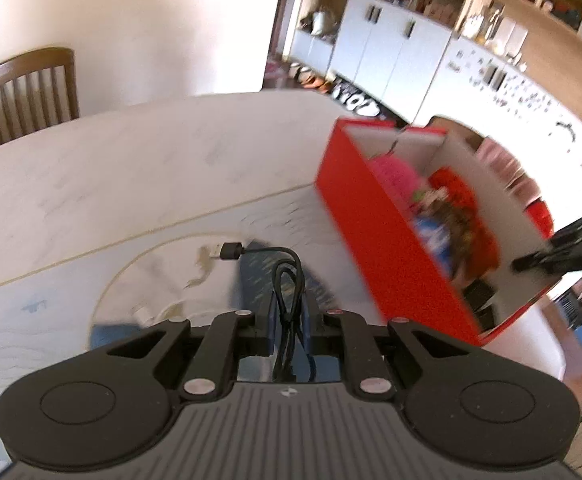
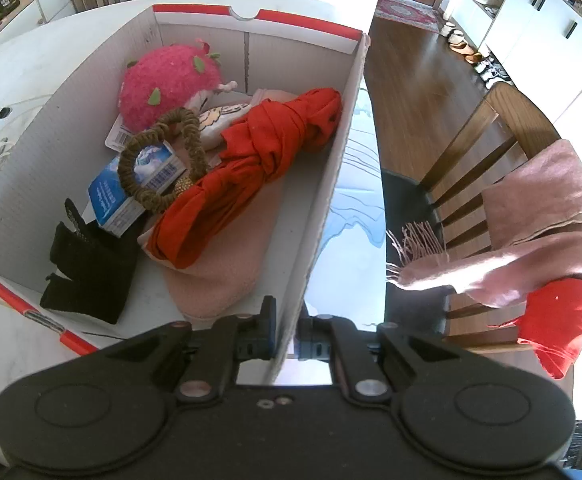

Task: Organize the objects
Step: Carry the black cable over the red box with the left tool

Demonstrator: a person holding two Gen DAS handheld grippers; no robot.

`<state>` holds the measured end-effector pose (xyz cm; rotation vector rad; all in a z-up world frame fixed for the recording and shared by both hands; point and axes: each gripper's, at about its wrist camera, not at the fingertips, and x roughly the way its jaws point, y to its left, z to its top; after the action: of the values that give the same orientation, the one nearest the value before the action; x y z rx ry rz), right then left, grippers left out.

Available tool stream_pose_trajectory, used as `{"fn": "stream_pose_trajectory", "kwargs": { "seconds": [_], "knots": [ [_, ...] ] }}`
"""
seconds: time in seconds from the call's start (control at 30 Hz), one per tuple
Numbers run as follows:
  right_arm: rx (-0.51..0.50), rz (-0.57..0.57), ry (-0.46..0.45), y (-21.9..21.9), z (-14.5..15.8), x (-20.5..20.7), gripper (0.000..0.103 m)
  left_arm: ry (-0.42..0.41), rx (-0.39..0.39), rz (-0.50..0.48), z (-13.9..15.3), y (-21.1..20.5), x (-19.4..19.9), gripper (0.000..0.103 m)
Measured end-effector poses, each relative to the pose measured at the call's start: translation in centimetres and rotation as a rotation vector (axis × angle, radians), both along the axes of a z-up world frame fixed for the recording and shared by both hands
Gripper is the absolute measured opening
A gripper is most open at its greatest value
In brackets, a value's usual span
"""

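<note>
A coiled black USB cable (image 1: 287,280) hangs in my left gripper (image 1: 289,320), whose pads are shut on it; its plug (image 1: 229,250) sticks out to the left above the white table (image 1: 111,168). To the right stands the red cardboard box (image 1: 371,232). My right gripper (image 2: 287,328) is shut on the box's right wall (image 2: 331,184). Inside lie a pink plush strawberry (image 2: 163,80), a knotted red cloth (image 2: 267,148), a brown scrunchie (image 2: 159,160), a blue-and-white pack (image 2: 131,188), a black item (image 2: 87,272) and a pink cloth (image 2: 219,272).
A wooden chair (image 2: 471,152) to the right of the table carries a pink fringed scarf (image 2: 539,216) and a red cloth (image 2: 559,320). Another chair (image 1: 23,92) stands at the table's far side. White cabinets (image 1: 391,52) line the back wall.
</note>
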<state>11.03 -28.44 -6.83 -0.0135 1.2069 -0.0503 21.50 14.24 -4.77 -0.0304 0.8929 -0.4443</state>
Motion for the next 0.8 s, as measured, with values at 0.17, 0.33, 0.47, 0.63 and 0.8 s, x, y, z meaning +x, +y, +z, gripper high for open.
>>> {"fn": "stream_pose_trajectory", "kwargs": {
  "seconds": [0.17, 0.33, 0.47, 0.63, 0.8],
  "knots": [
    [0.004, 0.0, -0.003, 0.0, 0.0, 0.0, 0.007, -0.033, -0.045, -0.059, 2.7, -3.6, -0.1, 0.011],
    [0.015, 0.002, -0.01, -0.2, 0.0, -0.1, 0.007, -0.063, -0.062, -0.144, 4.9, -8.2, 0.0, 0.011],
    [0.022, 0.006, -0.014, -0.2, 0.0, -0.1, 0.008, -0.073, -0.068, -0.214, 5.4, -12.2, 0.0, 0.011],
    [0.03, 0.016, -0.017, -0.5, 0.0, -0.2, 0.008, -0.069, -0.054, -0.273, 4.8, -16.2, 0.3, 0.011],
    [0.04, 0.027, -0.021, -0.6, -0.1, -0.4, 0.009, -0.066, -0.025, -0.292, 3.5, -19.5, 0.9, 0.011]
  ]
}}
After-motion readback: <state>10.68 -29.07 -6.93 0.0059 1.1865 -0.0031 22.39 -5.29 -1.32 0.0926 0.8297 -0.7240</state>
